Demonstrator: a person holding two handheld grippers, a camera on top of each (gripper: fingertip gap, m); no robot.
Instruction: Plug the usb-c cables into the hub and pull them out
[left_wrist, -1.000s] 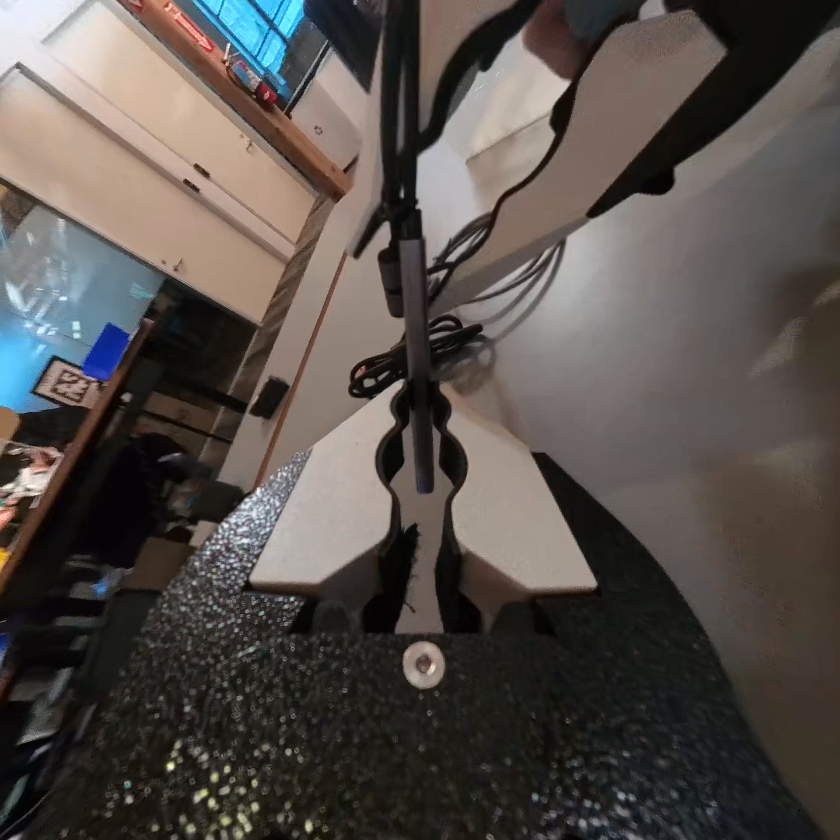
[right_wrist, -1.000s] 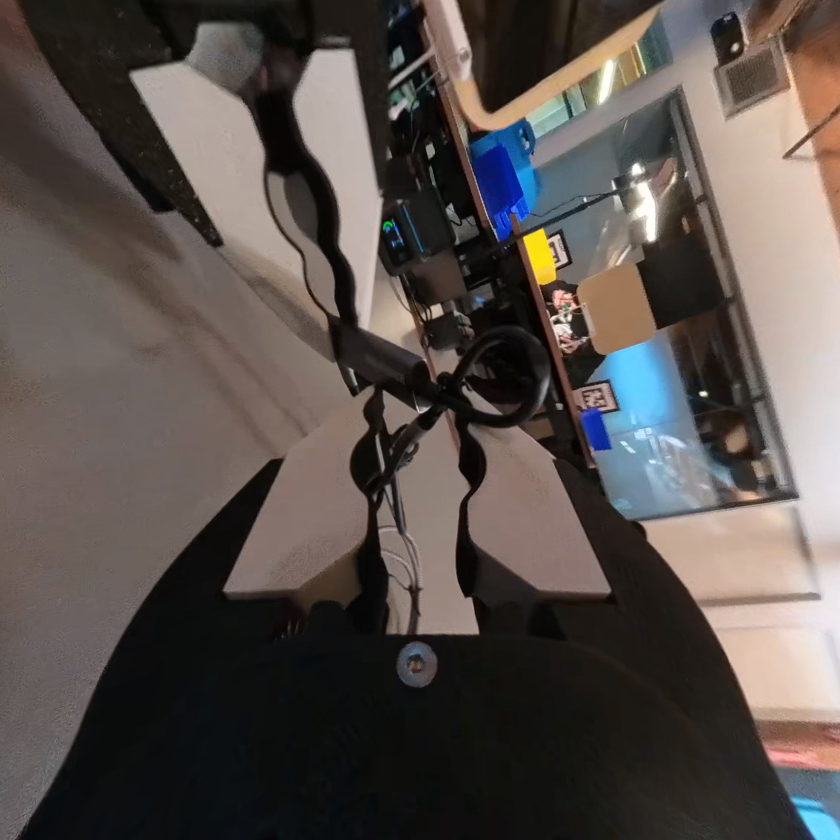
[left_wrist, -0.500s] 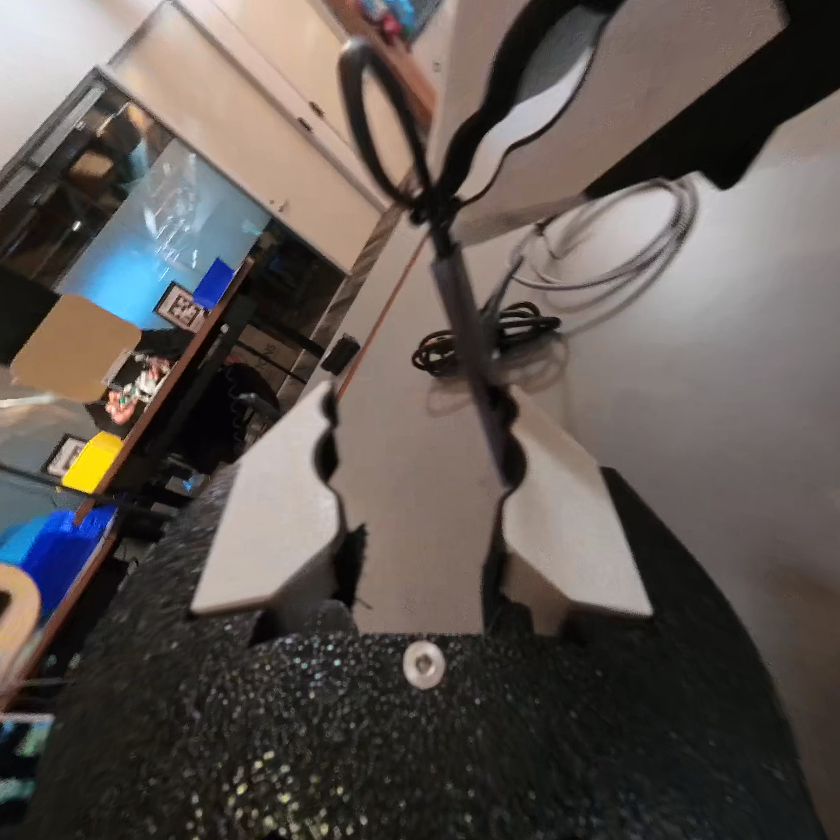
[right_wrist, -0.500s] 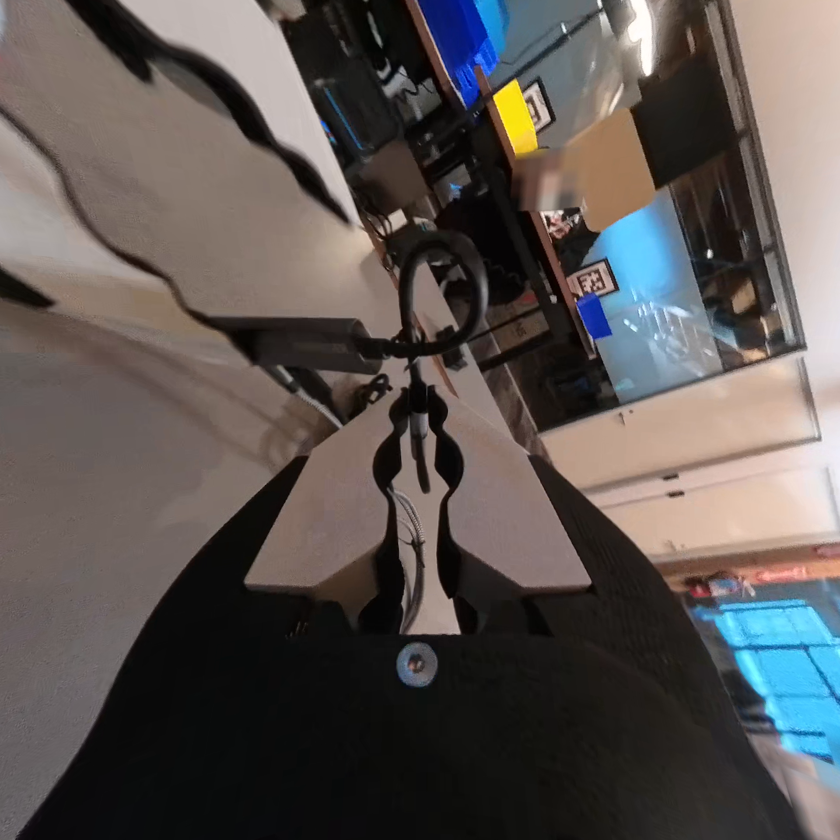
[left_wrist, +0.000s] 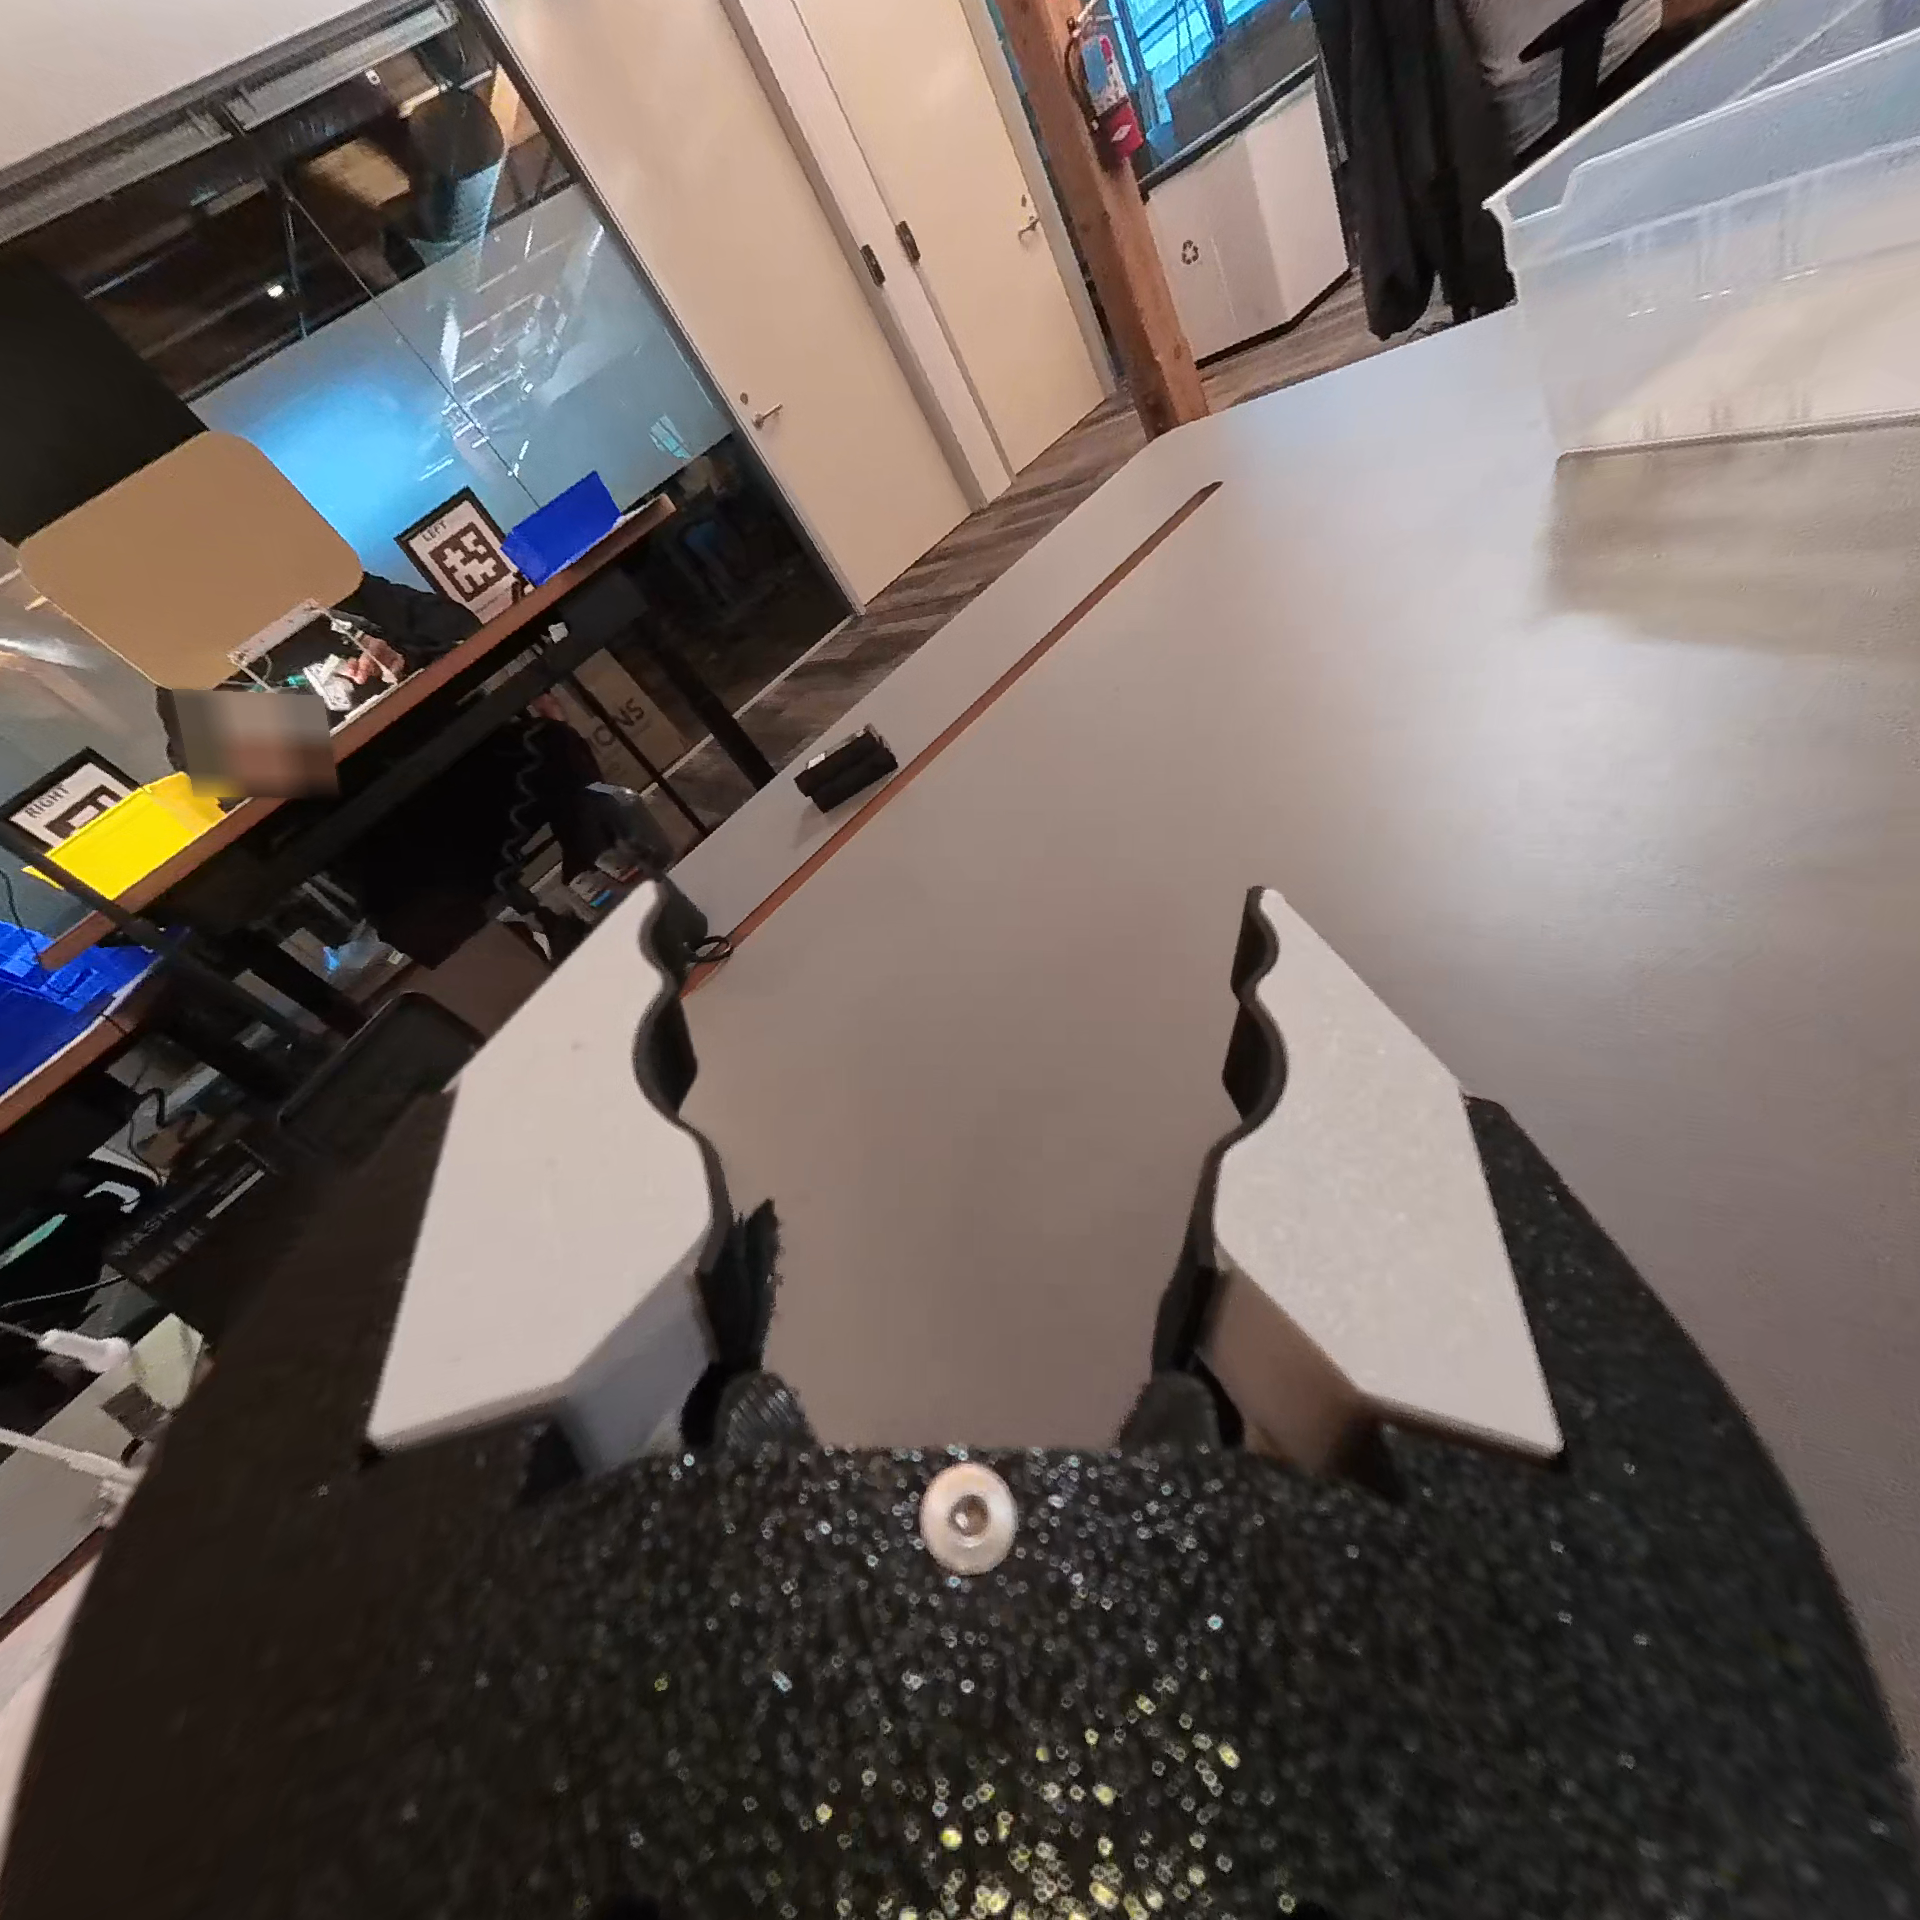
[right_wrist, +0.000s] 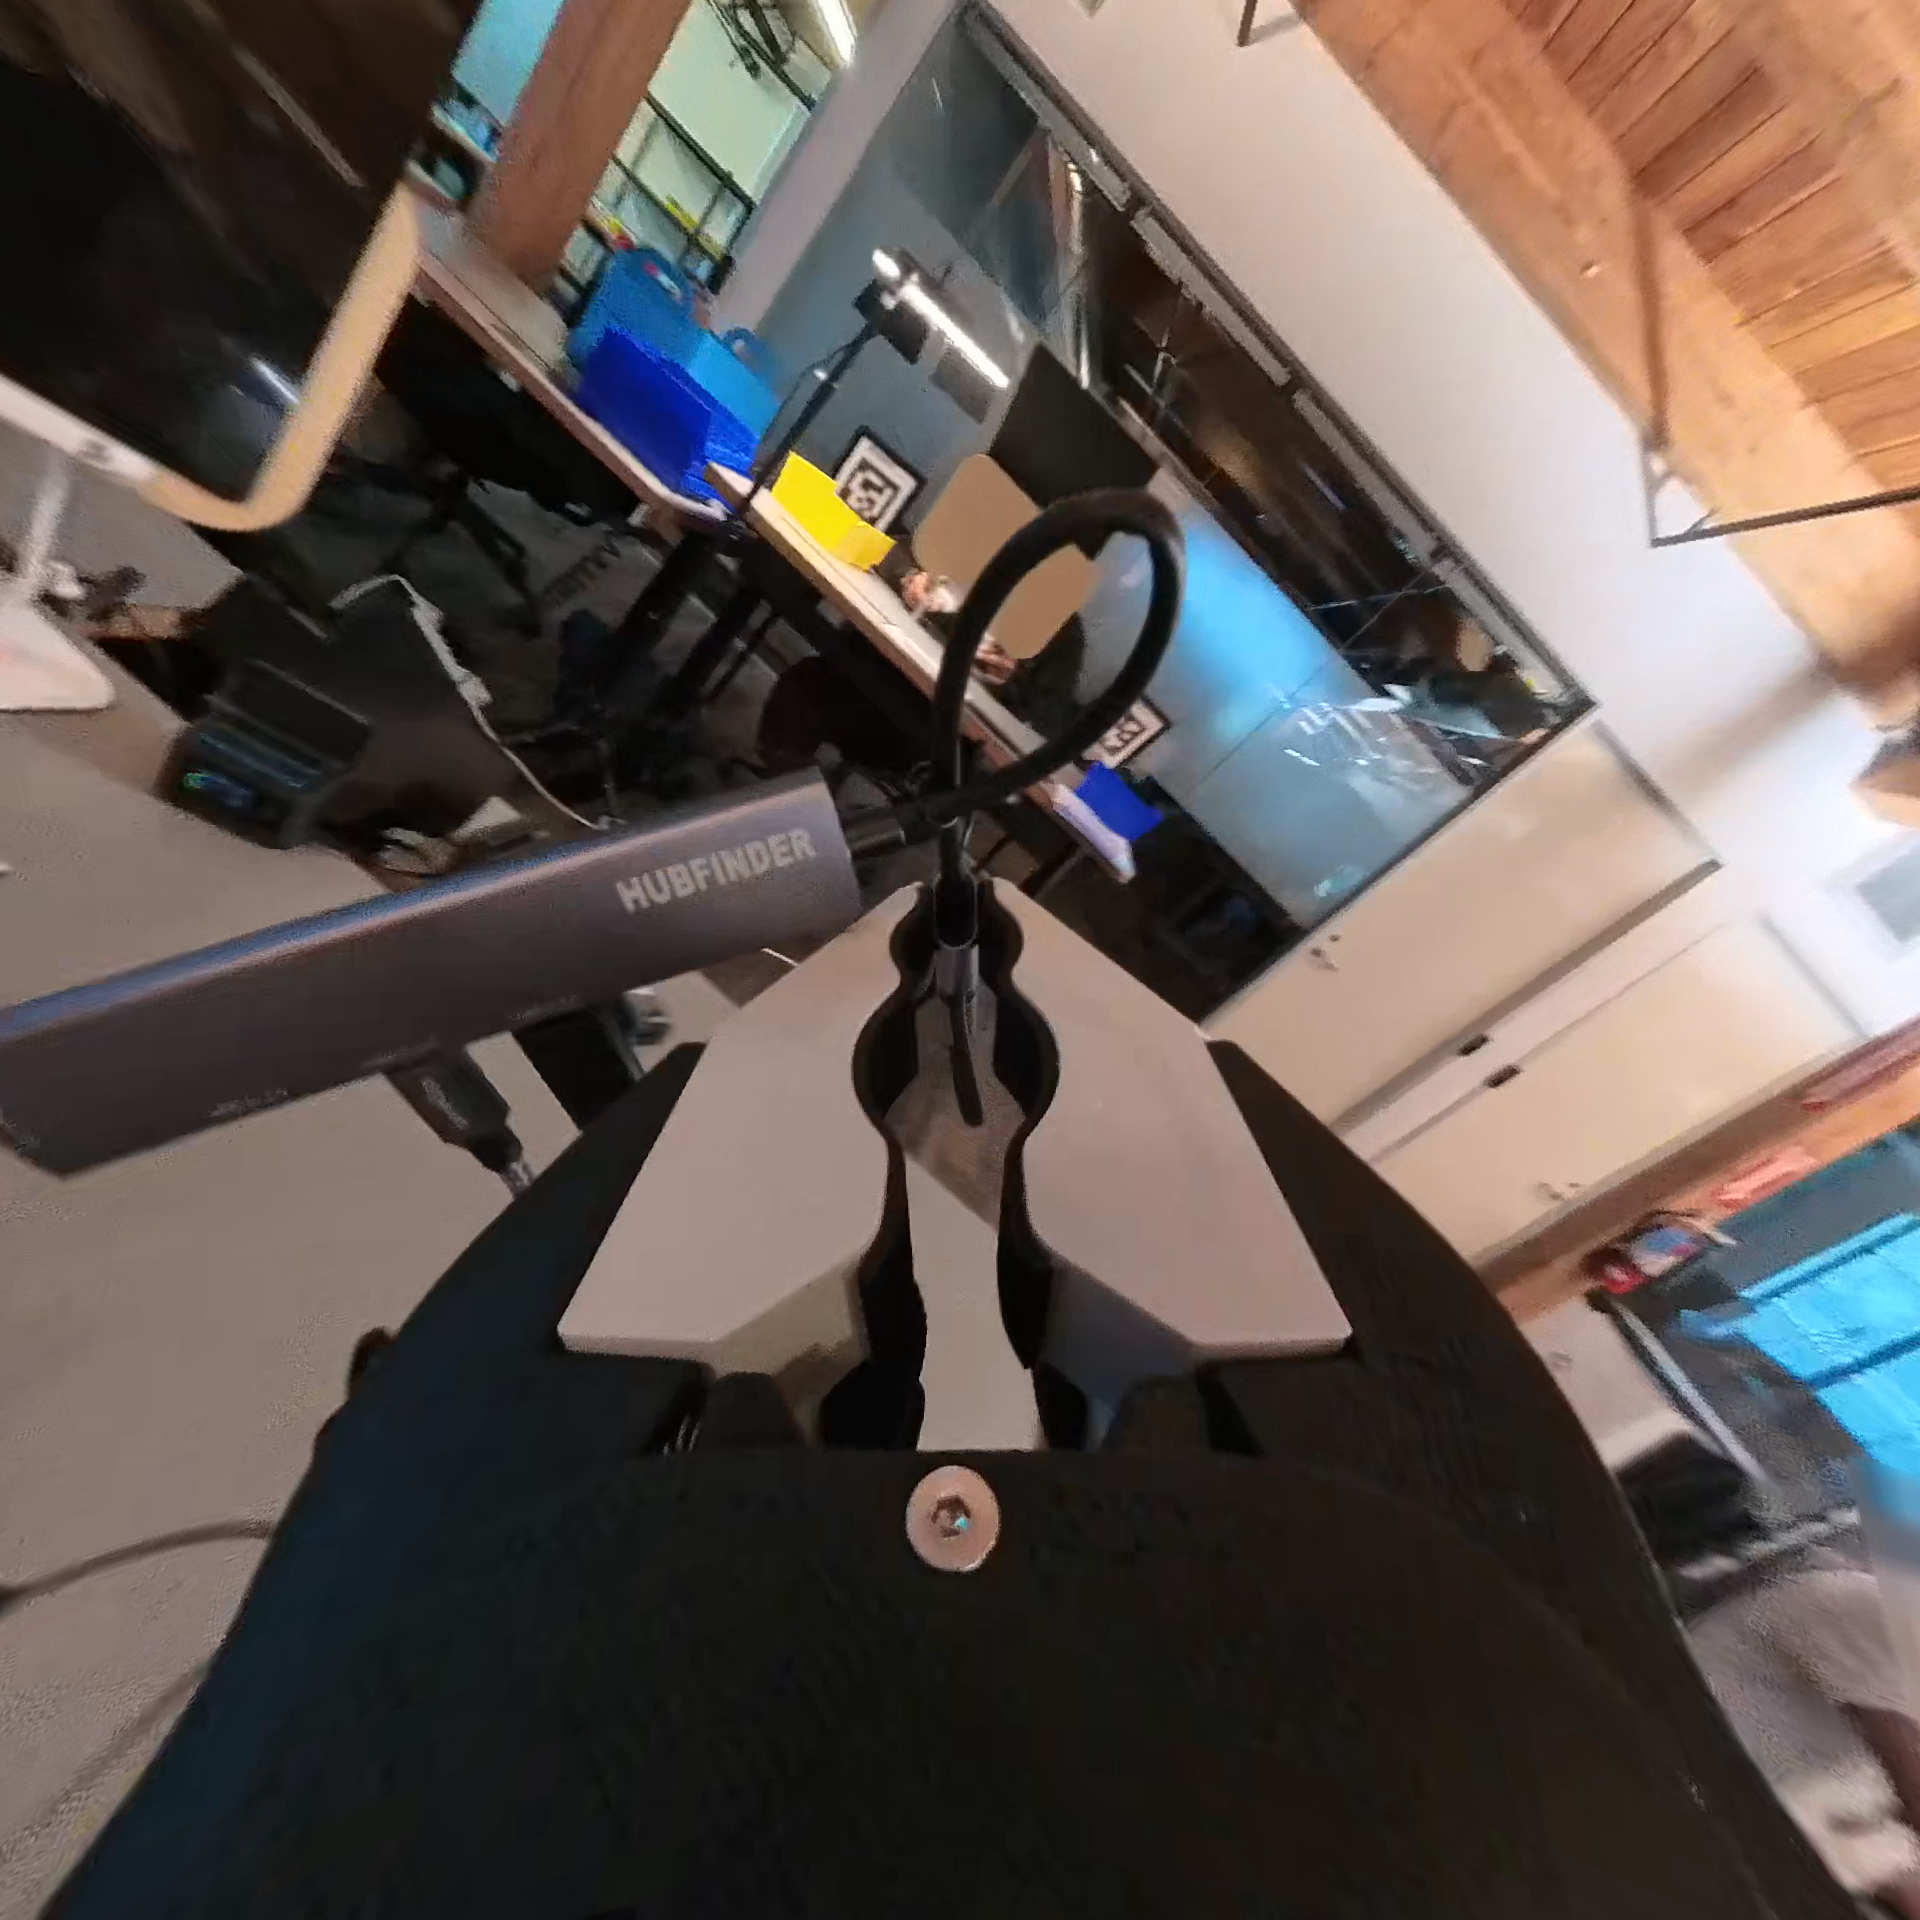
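In the right wrist view my right gripper (right_wrist: 958, 899) is shut on the plug (right_wrist: 961, 982) of a short black cable (right_wrist: 1143, 582). The cable loops up and back into the end of the grey usb hub (right_wrist: 416, 956). The hub hangs in the air to the left of the fingers, tilted. A dark cable plug (right_wrist: 462, 1107) sits in its underside. My left gripper (left_wrist: 954, 904) is open wide and empty above the bare grey table (left_wrist: 1351, 727). Neither hub nor cables show in the left wrist view.
A clear plastic bin (left_wrist: 1714, 239) stands at the table's far right. A small black object (left_wrist: 847, 769) lies on the neighbouring table across a narrow gap. A thin grey cable (right_wrist: 104, 1558) lies on the table at lower left. Desks with blue and yellow bins stand behind. The gap from one gripper's tips to the other's is roughly 40 cm.
My left gripper has opened, let go of the hub and swung away from it. My right gripper has shut on the short cable's plug and now holds the hub up by it.
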